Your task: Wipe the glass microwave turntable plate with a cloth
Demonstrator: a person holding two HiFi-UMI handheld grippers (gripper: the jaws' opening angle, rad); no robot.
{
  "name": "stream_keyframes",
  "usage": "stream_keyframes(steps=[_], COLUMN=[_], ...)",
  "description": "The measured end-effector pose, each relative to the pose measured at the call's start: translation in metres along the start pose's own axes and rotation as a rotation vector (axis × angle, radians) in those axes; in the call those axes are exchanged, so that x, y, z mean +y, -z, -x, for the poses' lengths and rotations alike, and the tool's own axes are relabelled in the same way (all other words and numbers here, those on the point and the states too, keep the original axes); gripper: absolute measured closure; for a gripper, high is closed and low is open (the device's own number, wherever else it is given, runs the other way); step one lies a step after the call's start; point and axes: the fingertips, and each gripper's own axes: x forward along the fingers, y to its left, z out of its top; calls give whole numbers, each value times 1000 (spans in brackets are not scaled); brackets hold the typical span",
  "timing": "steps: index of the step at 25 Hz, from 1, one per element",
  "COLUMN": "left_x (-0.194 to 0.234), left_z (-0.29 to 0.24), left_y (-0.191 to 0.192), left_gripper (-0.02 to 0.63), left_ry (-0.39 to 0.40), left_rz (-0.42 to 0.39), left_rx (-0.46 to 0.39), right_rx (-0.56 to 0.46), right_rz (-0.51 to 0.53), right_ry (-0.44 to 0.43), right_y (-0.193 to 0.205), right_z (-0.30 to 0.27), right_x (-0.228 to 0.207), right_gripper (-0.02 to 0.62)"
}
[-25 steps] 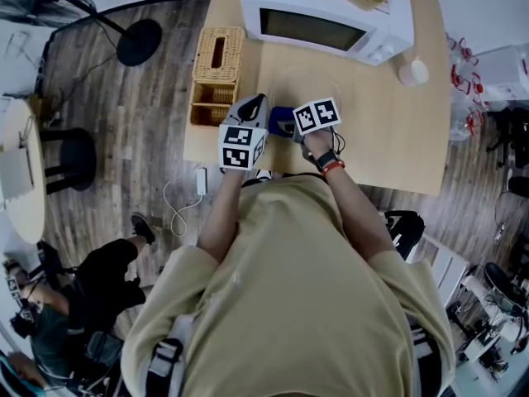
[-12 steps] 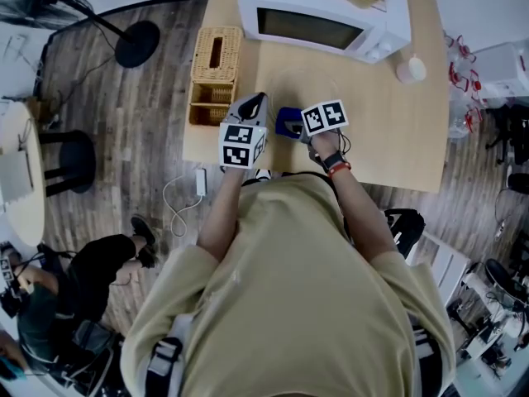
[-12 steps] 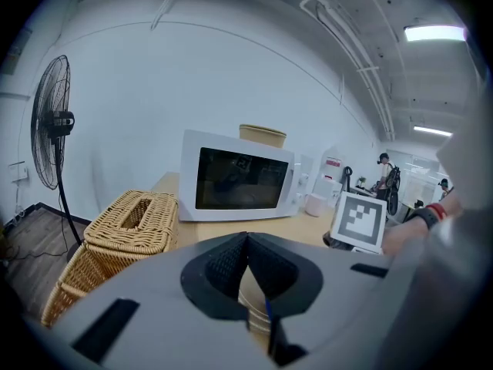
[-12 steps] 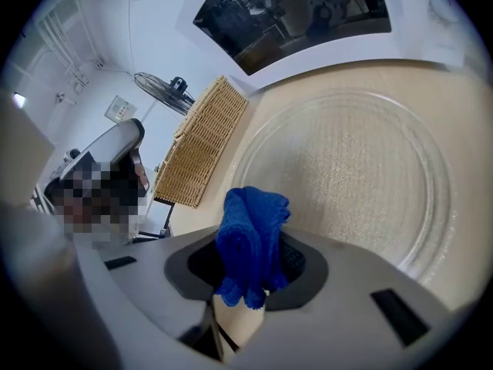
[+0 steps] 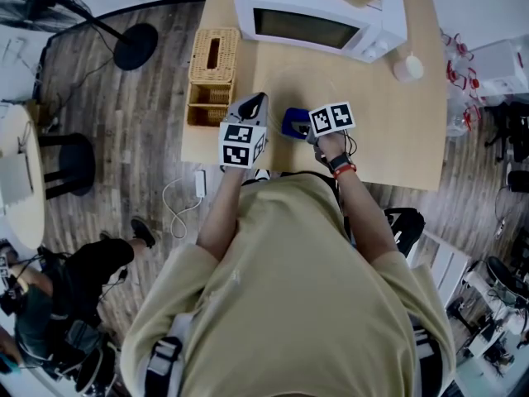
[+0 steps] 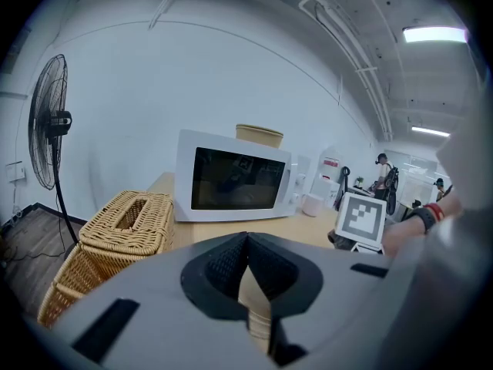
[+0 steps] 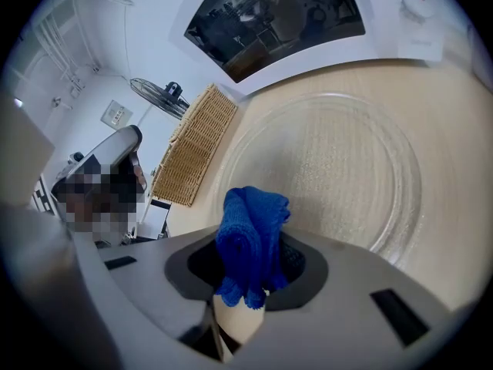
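Note:
The clear glass turntable plate (image 7: 331, 168) lies flat on the wooden table in front of the microwave; it shows only faintly in the head view (image 5: 304, 85). My right gripper (image 7: 250, 262) is shut on a bunched blue cloth (image 7: 250, 233), held at the plate's near rim. In the head view the blue cloth (image 5: 293, 123) pokes out just left of the right gripper (image 5: 302, 126). My left gripper (image 5: 254, 100) hovers near the table's front edge, left of the cloth. Its jaws (image 6: 248, 241) are shut with nothing between them.
A white microwave (image 5: 318, 19) with a tan container on top stands at the table's back. A wicker tissue box (image 5: 216, 56) sits at the left edge over a wicker basket (image 5: 208, 104). A small white cup (image 5: 408, 69) stands right of the microwave. A floor fan (image 6: 48, 129) stands off to the left.
My right gripper has slid to the right along the plate's near rim with the blue cloth in it. The left gripper has stayed put.

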Motion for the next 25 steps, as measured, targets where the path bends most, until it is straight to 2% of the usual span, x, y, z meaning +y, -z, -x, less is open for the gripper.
stream_keyframes(steps=[12, 25], left_x=[-11, -24], left_z=[-6, -13], left_y=[-2, -2], left_gripper=[586, 586], left_ry=[19, 54], left_rz=[-11, -23], left_rx=[0, 11], right_rx=[-5, -53], right_rz=[11, -95], right_ry=[51, 62], right_y=[6, 14], right_z=[17, 44], right_x=[-19, -48], right_gripper=[476, 476])
